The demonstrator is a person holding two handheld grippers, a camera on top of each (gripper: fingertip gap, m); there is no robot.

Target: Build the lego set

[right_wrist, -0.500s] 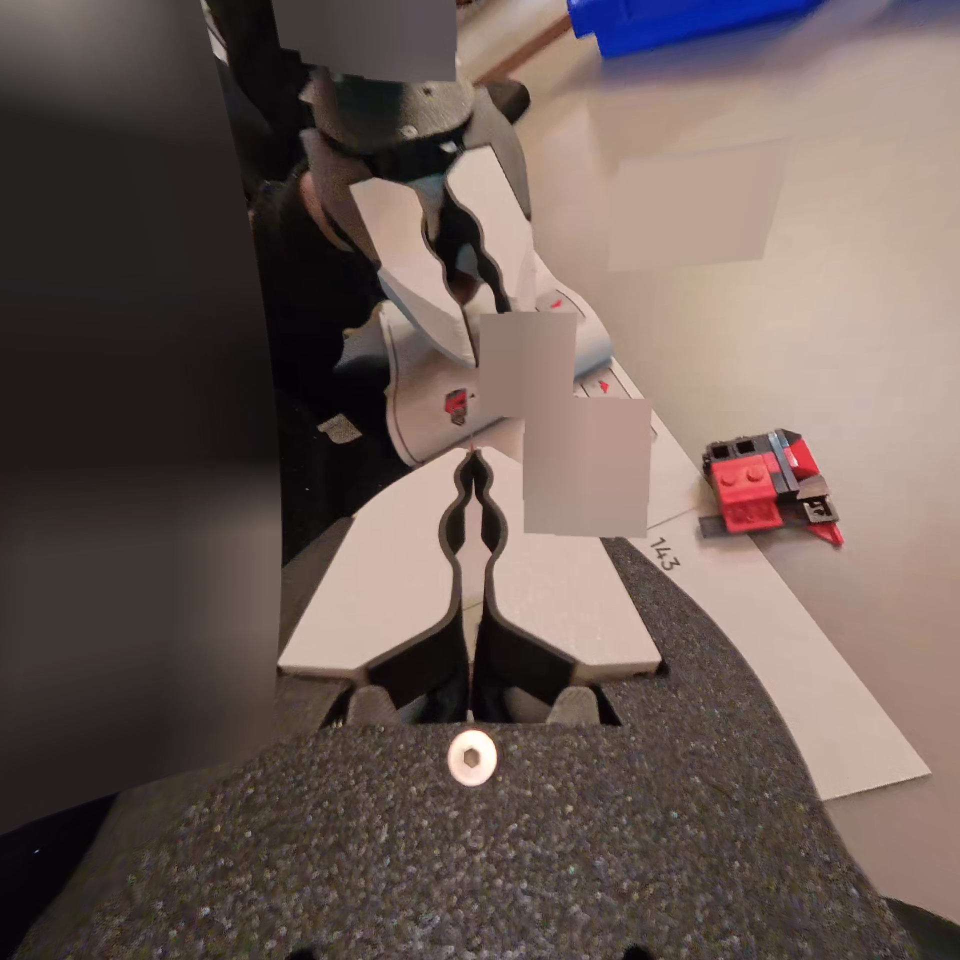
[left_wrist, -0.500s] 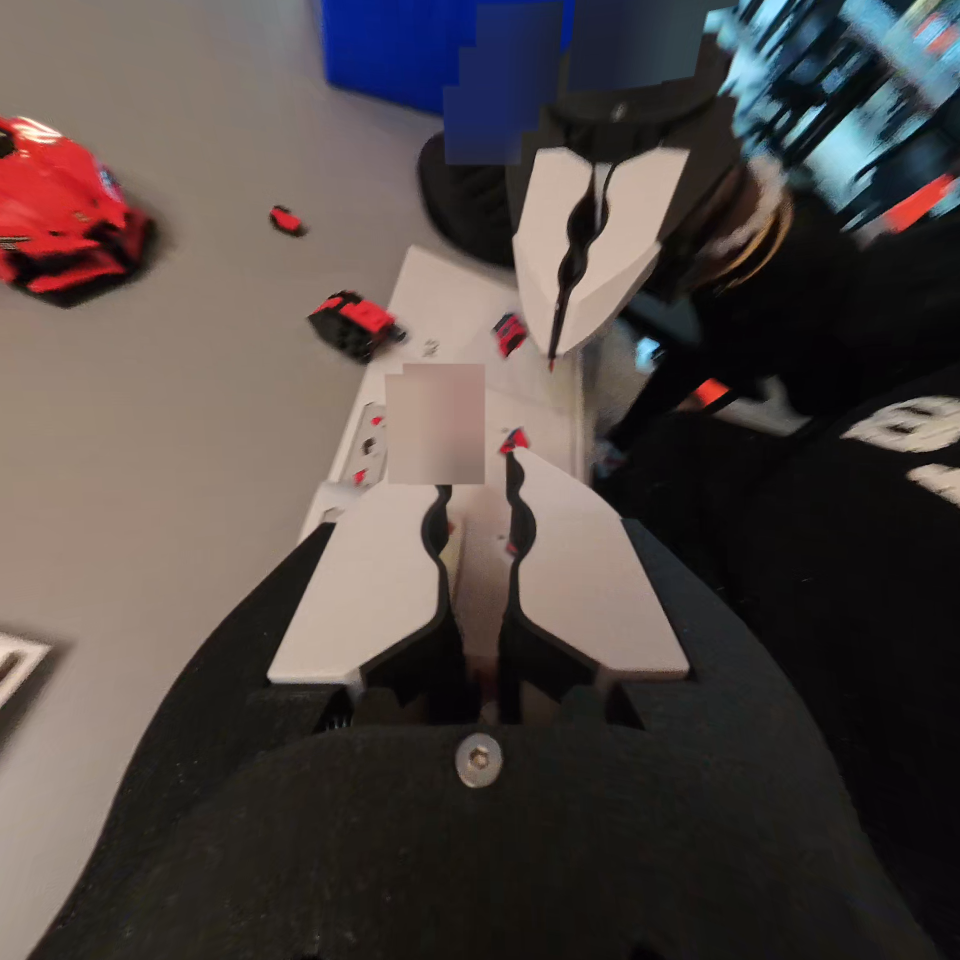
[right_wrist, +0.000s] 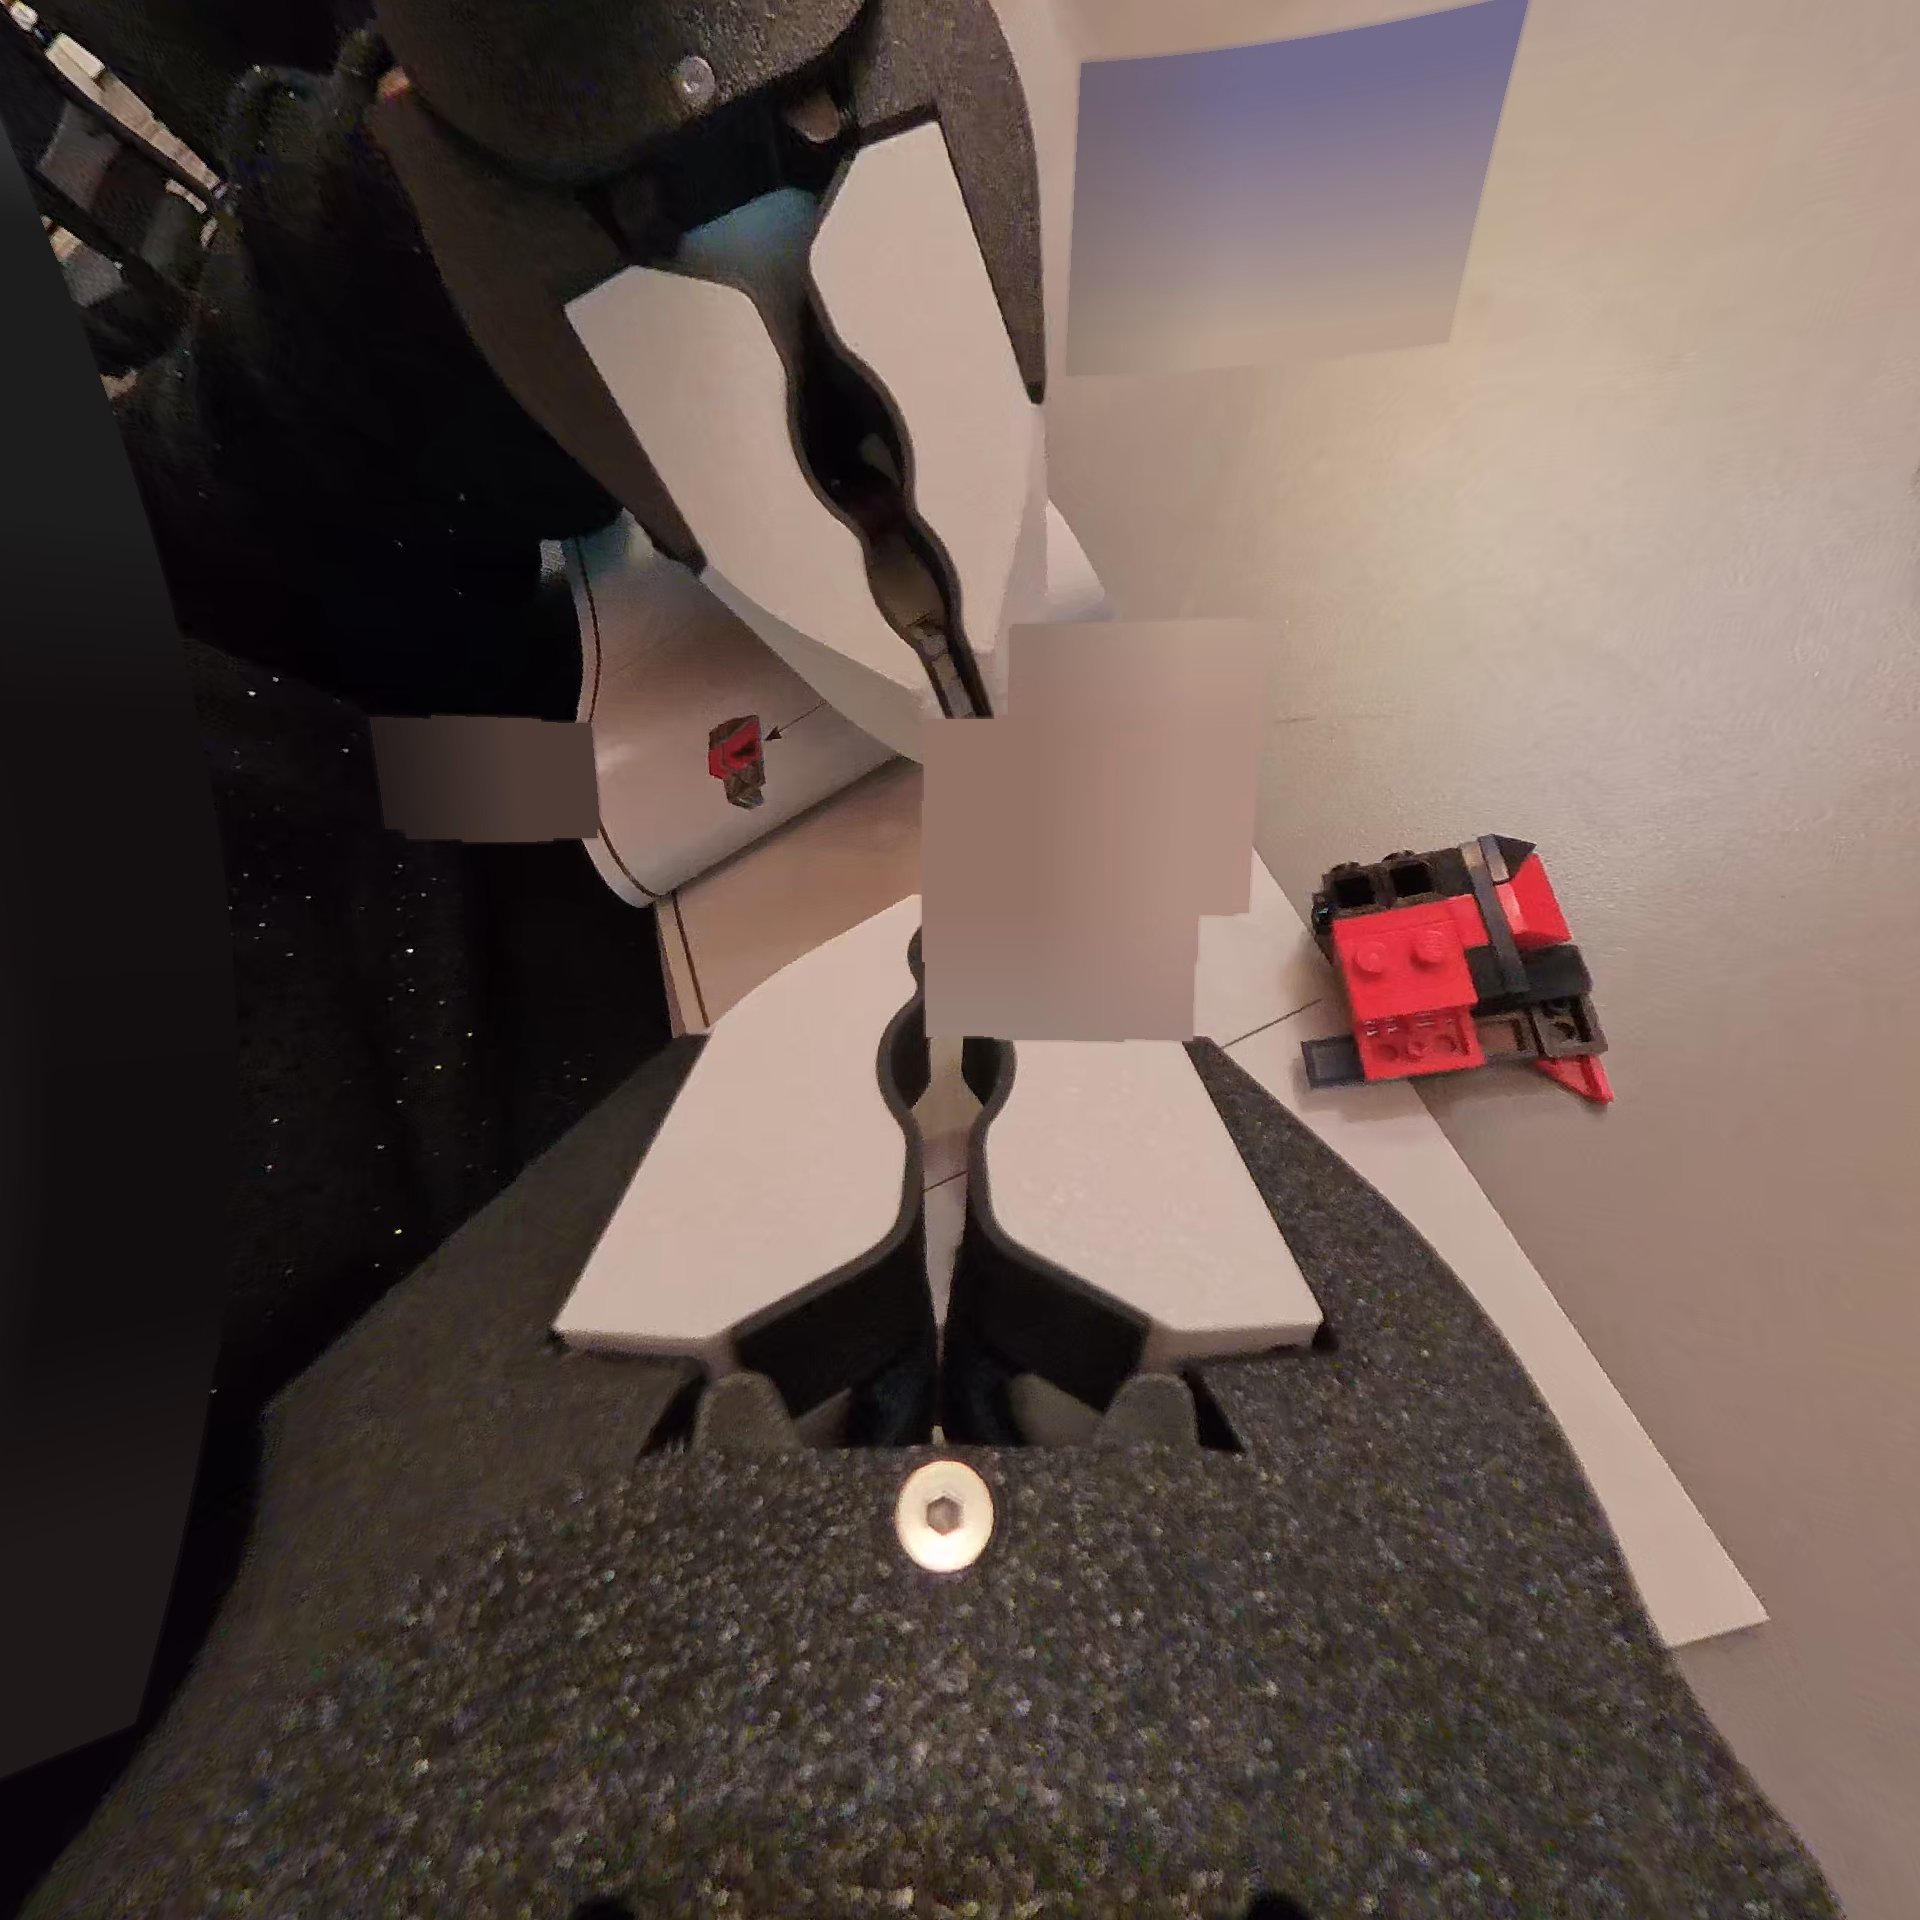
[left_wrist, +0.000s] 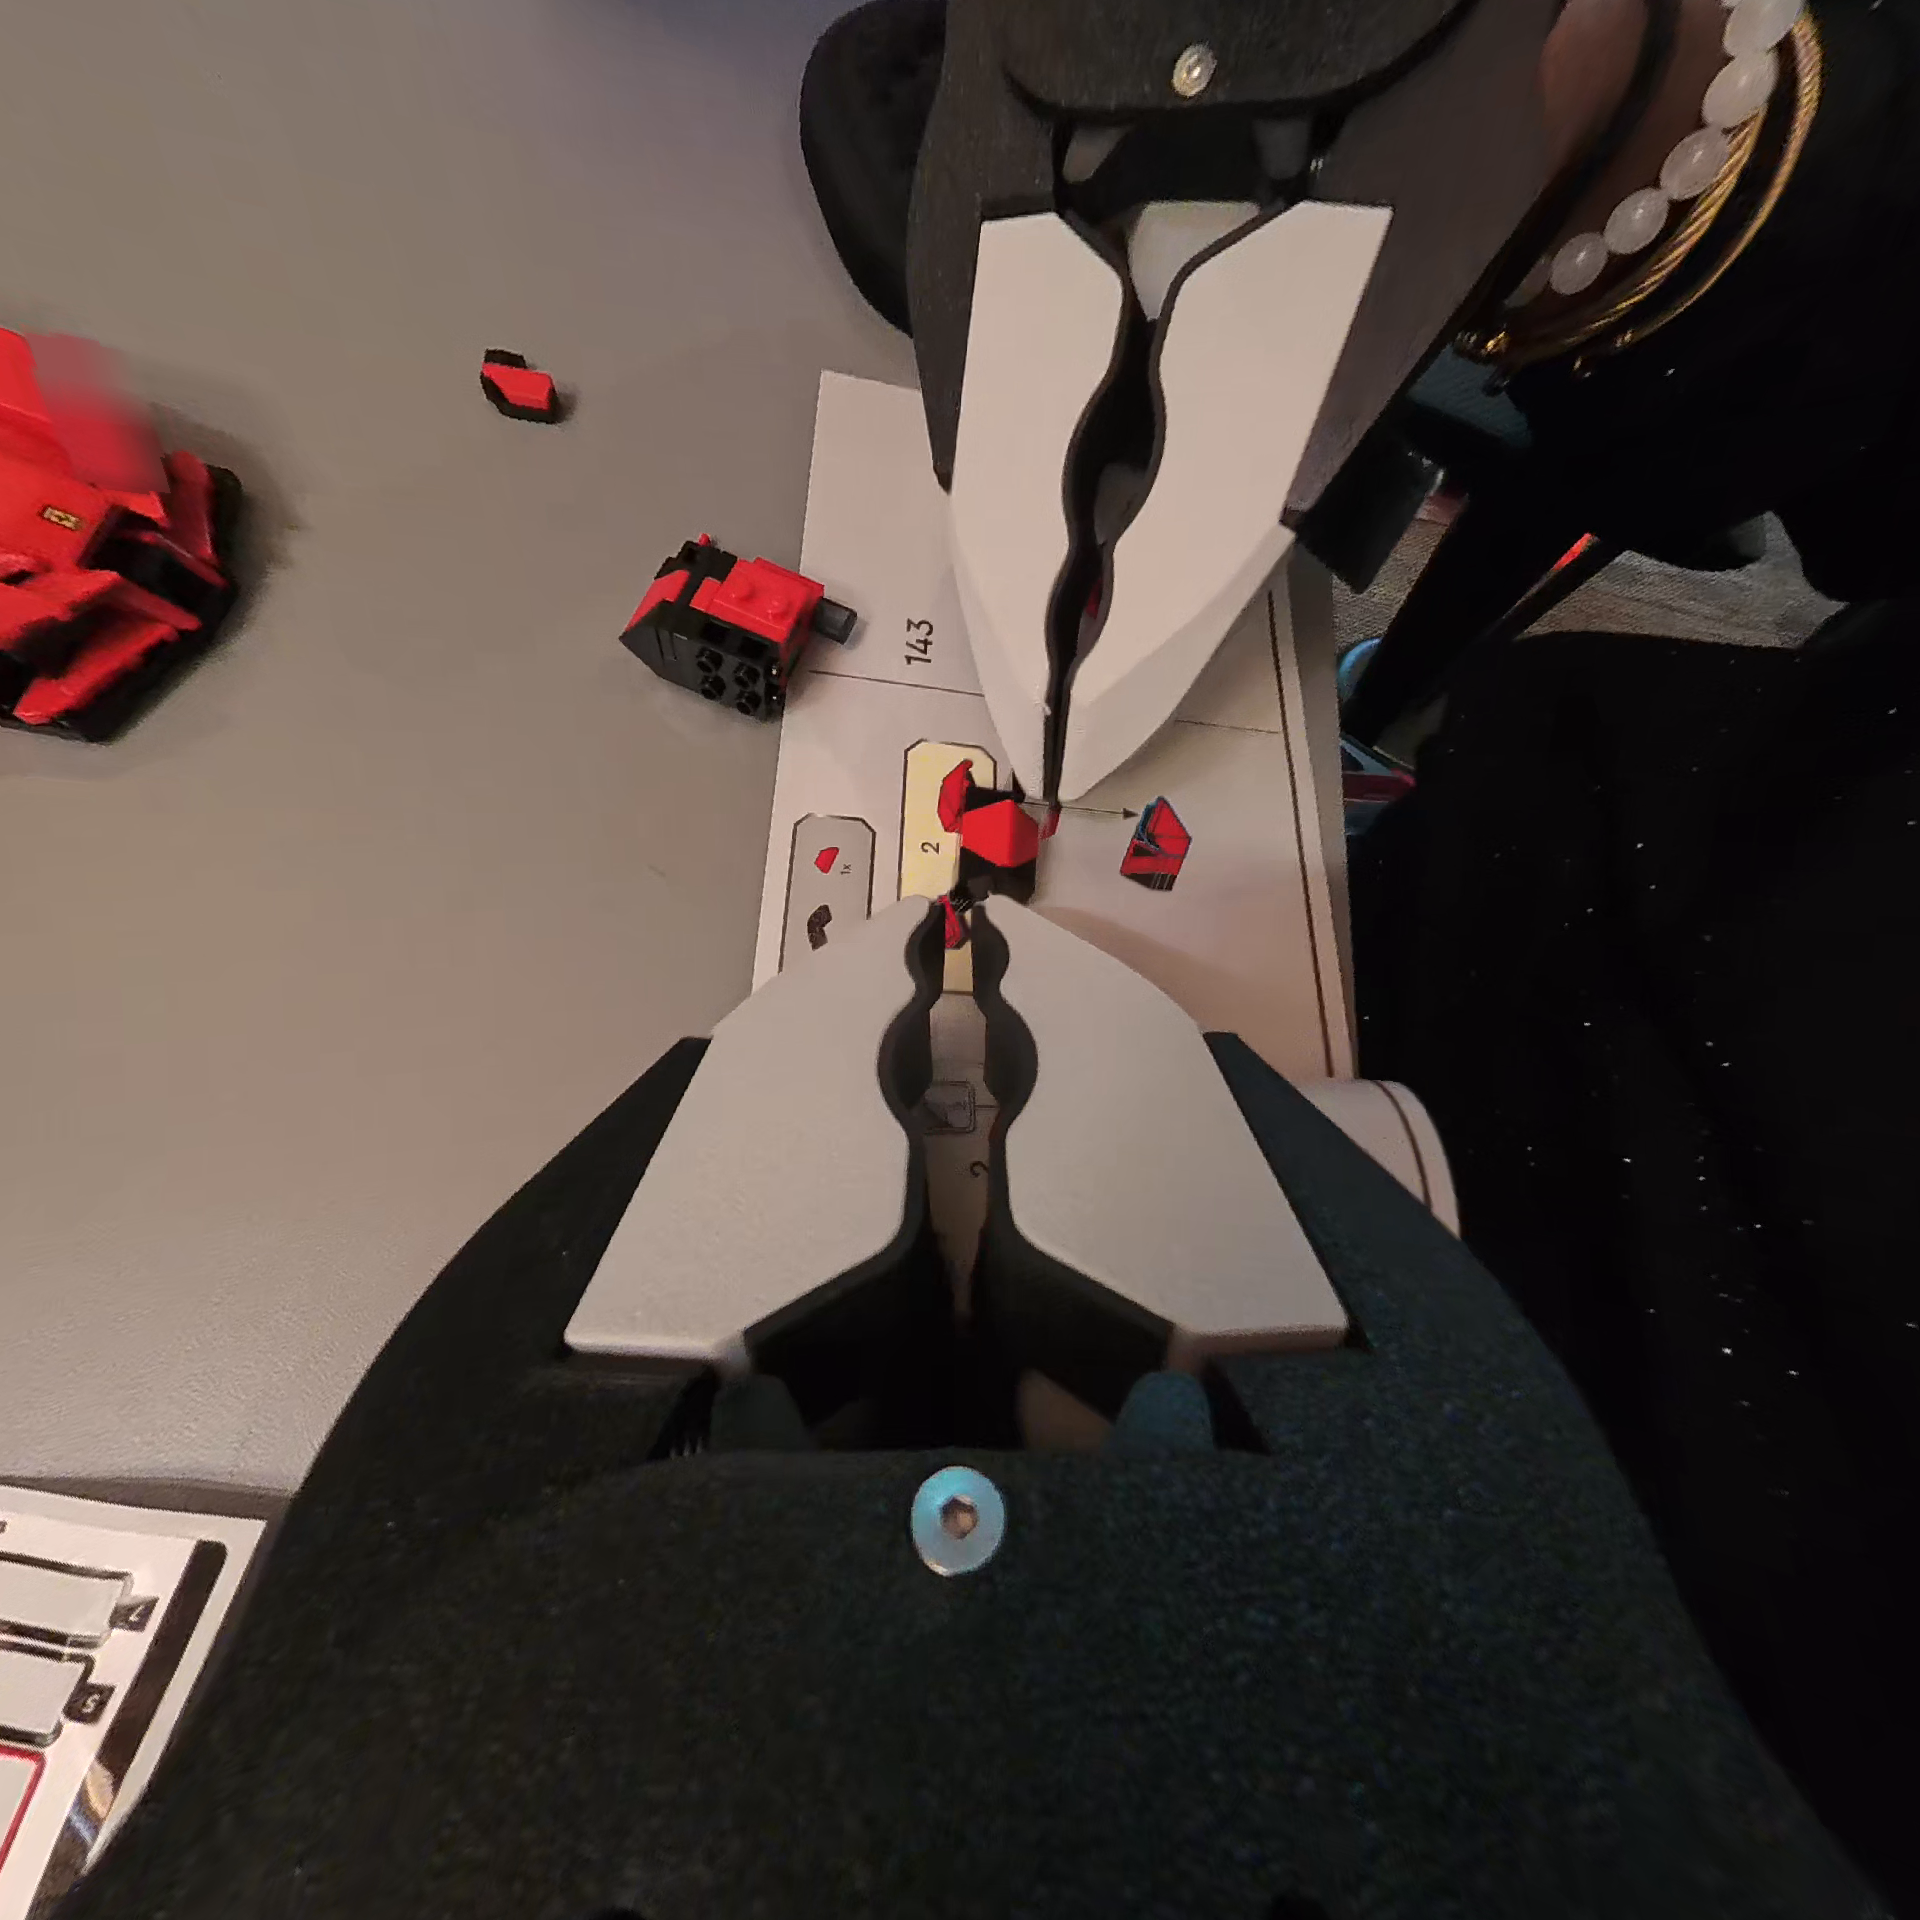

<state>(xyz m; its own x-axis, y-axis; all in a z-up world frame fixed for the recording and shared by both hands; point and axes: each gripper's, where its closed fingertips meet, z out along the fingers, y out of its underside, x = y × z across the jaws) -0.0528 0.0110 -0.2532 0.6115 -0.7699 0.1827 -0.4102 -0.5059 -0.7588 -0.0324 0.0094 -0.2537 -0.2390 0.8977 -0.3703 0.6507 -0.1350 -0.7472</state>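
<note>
1. Two grippers meet tip to tip above the booklet, near its step diagrams.
2. Left gripper comes in from 6 o'clock, nearly closed and pinching the lower end of a small red-and-black piece.
3. Right gripper comes down from 12 o'clock, pressed together, its tip touching the piece's top; whether it grips anything is unclear.
4. A sub-assembly waits at 10 o'clock from the piece, with the red car well apart at 9.
5. For a clean join, the left should probably hold steady while the right presses squarely, avoiding twist.
</note>
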